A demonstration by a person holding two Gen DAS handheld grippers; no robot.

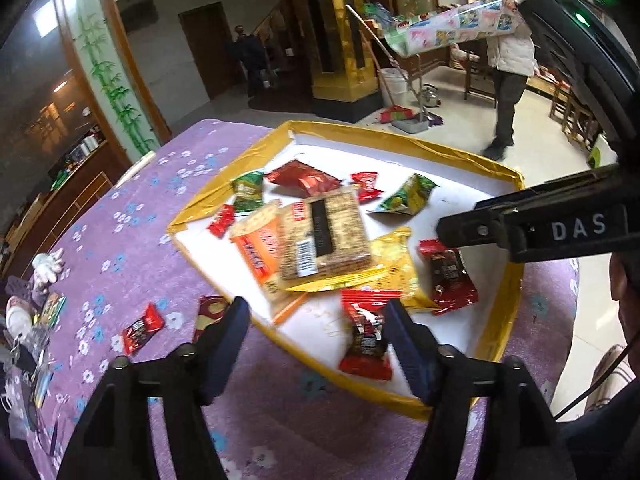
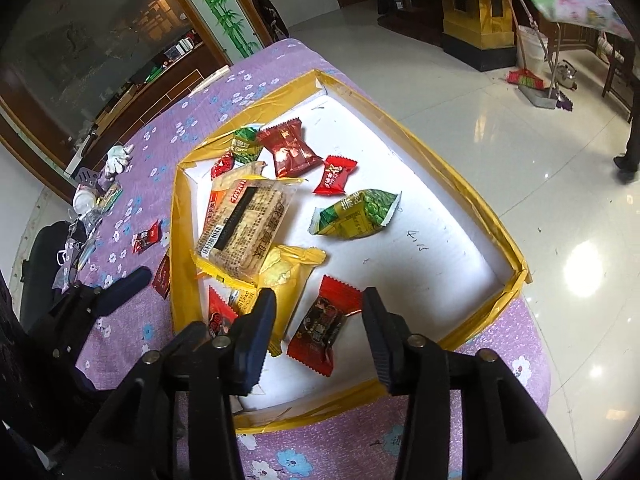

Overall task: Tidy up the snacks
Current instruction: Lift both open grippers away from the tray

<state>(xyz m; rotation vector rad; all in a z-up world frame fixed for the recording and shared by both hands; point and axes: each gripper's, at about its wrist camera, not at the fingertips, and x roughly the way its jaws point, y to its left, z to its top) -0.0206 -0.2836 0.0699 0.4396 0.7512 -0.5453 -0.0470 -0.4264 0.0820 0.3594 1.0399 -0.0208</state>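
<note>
While both our grippers hang open and empty, the small red-and-black foil snack packet (image 1: 142,329) lies outside the yellow-rimmed white tray (image 1: 400,140), nearer our left gripper (image 1: 316,336) than our right gripper (image 2: 320,320).

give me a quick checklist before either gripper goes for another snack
1. Left gripper open and holding nothing: ok.
2. Right gripper open and holding nothing: ok.
3. Red and black snack packet lies between the right gripper's open fingers, unobstructed: ok.
4. All snacks inside the yellow-rimmed tray: not ok, small red packet and dark red packet lie on the purple tablecloth.
5. Grippers apart from each other: ok.
6. Cracker pack lying flat: not ok, it rests on other packets.
</note>
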